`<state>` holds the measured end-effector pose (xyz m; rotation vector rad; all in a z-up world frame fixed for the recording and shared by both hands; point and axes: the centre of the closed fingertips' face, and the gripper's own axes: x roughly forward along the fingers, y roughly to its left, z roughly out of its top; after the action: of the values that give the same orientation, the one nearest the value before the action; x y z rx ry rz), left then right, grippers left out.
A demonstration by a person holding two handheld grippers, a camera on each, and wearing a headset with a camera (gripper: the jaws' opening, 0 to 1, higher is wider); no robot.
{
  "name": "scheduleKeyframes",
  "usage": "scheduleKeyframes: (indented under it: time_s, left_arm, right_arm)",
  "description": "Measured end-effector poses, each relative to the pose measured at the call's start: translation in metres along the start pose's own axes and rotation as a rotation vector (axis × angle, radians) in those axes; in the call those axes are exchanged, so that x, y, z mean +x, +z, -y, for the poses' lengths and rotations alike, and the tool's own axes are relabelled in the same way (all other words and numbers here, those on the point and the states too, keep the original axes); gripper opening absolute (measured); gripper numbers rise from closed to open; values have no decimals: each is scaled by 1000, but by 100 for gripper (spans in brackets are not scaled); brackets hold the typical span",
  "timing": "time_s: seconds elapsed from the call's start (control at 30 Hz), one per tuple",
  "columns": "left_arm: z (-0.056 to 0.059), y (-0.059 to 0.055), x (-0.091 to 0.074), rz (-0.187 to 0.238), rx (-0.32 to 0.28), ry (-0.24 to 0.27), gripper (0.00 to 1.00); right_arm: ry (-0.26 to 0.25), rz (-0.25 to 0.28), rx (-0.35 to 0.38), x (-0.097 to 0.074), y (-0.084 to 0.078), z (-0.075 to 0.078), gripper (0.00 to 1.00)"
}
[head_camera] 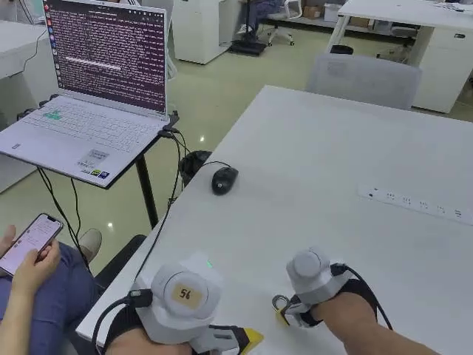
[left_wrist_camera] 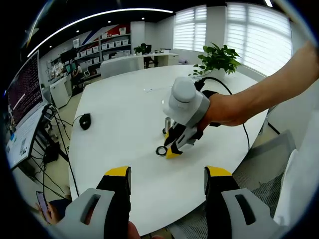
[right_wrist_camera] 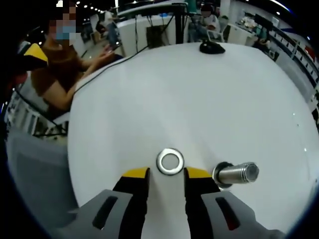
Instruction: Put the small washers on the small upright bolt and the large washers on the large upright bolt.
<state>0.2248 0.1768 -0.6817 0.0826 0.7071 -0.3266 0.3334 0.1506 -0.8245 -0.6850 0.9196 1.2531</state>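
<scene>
Right tongs (right_wrist_camera: 167,175) parted, tips just short of a washer (right_wrist_camera: 170,162) lying flat on the white surface (right_wrist_camera: 199,99), close to its near edge. Upright bolt (right_wrist_camera: 235,174) just beside washer and tongs. Left tongs (left_wrist_camera: 168,173) spread wide, empty, nearby to the left. Mouse (head_camera: 224,180) farther off, far left.

1. Head view: the bottom edge cuts the left gripper (head_camera: 247,342) at 6 o'clock.
2. There the right gripper (head_camera: 284,316) hides its own jaws; a grey ring (head_camera: 274,301) at its 9 o'clock is part covered, its kind unclear.
3. Left gripper view: the bolt (left_wrist_camera: 167,123) is half hidden behind the right gripper.
4. Laptop (head_camera: 81,126) text: too small to read.
</scene>
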Motion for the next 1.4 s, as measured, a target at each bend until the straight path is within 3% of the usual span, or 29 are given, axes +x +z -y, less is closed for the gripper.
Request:
scheduleKeyframes:
  time_s: [0.2, 0.33, 0.43, 0.53, 0.73, 0.77, 0.87, 0.93, 1.17, 1.4]
  left_arm:
    - [-1, -2, -1, -1, -5, 3, 59]
    - [-2, -1, 0, 1, -4, 1, 59]
    - [-1, 0, 1, 3, -2, -2, 59]
    - [0, 0, 1, 1, 3, -5, 59]
    - [-5, 0, -2, 3, -2, 5, 59]
    - [-7, 0, -2, 5, -7, 7, 59]
    - [-7, 0, -1, 5, -7, 7, 59]
    - [-6, 0, 0, 5, -6, 4, 59]
    - [0, 2, 4, 3, 4, -12, 59]
    - [-1, 2, 3, 3, 7, -10, 59]
  right_arm:
    - [-23, -19, -2, 3, 5, 3, 30]
    - [-42, -52, -67, 7, 6, 8, 29]
    - [-41, -30, -48, 8, 10, 6, 26]
    - [-27, -26, -81, 7, 10, 2, 25]
    - [86, -58, -254, -3, -9, -13, 25]
    - [124, -57, -286, -7, -14, -19, 24]
    - [165, -98, -382, -16, -32, -21, 24]
    - [192, -108, -396, -21, -40, -24, 24]
    - [225, -108, -433, -34, -61, -22, 25]
    - [193, -117, -435, -36, -67, -15, 27]
